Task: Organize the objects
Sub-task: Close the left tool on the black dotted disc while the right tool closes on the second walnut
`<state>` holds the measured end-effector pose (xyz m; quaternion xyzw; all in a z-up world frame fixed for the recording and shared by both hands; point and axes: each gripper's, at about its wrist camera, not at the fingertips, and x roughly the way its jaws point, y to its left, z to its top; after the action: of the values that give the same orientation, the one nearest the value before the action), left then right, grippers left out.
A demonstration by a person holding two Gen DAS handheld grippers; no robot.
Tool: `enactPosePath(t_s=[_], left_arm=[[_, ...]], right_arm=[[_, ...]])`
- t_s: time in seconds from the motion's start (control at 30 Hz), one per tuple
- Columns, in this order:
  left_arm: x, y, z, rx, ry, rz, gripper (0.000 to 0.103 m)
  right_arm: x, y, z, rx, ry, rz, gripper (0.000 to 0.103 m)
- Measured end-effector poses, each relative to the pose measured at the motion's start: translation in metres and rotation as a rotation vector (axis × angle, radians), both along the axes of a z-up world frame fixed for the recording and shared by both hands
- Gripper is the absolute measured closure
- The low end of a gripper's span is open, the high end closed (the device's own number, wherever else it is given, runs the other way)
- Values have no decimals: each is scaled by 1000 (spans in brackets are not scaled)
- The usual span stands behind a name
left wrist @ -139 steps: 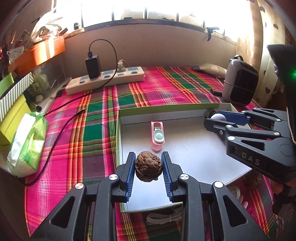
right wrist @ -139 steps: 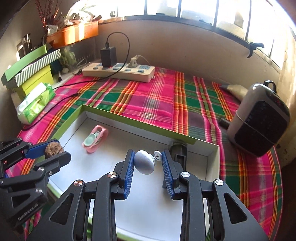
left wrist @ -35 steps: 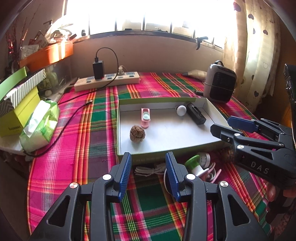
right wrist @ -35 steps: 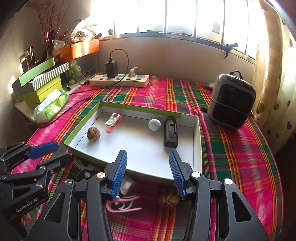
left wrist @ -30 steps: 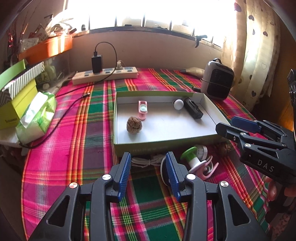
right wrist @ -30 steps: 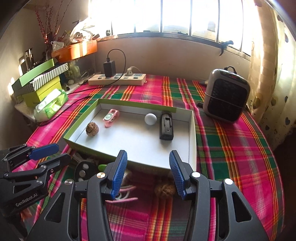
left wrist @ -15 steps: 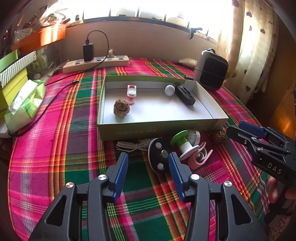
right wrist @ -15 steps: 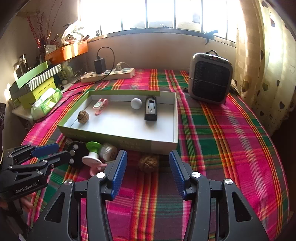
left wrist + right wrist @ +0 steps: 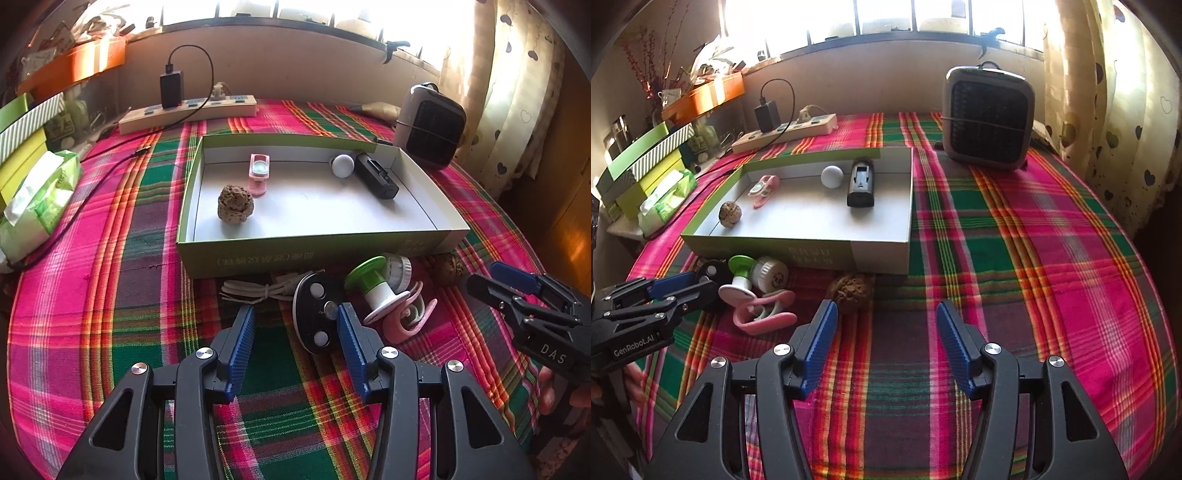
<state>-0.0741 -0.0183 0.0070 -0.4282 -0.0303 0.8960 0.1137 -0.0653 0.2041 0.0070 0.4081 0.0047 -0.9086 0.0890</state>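
Note:
A green box lid (image 9: 317, 254) (image 9: 798, 254) holds a walnut (image 9: 235, 204) (image 9: 730, 213), a pink clip (image 9: 258, 173) (image 9: 761, 190), a white ball (image 9: 342, 165) (image 9: 832, 176) and a black device (image 9: 376, 177) (image 9: 860, 183). In front of it lie a white cable (image 9: 258, 290), a black oval remote (image 9: 314, 314) (image 9: 713, 271), a green-and-white spool (image 9: 376, 282) (image 9: 753, 275), a pink clamp (image 9: 406, 315) (image 9: 764, 314) and a second walnut (image 9: 450, 267) (image 9: 849, 288). My left gripper (image 9: 295, 328) (image 9: 676, 288) is open and empty, low over the remote. My right gripper (image 9: 884, 326) (image 9: 517, 291) is open and empty, just right of the second walnut.
A grey heater (image 9: 430, 127) (image 9: 988, 114) stands at the back right. A power strip with a charger (image 9: 188, 109) (image 9: 785, 133) lies at the back. A tissue pack (image 9: 37, 199) (image 9: 666, 199) and stacked boxes (image 9: 642, 158) sit at the left. A curtain (image 9: 1108, 110) hangs at the right.
Both grippers released the walnut and the ball into the lid, then pulled back. In the last second they dropped lower toward the loose things in front of the lid, jaws open.

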Motion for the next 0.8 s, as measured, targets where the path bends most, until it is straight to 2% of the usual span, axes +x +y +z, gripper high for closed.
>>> enactPosePath(t_s=[0.23, 0.8], left_arm=[[-2, 3, -2, 2, -7, -11, 59], [-8, 5, -2, -6, -7, 5, 59]], right_arm=[[-10, -6, -6, -16, -26, 22, 46], [-28, -16, -14, 38, -48, 36, 46]])
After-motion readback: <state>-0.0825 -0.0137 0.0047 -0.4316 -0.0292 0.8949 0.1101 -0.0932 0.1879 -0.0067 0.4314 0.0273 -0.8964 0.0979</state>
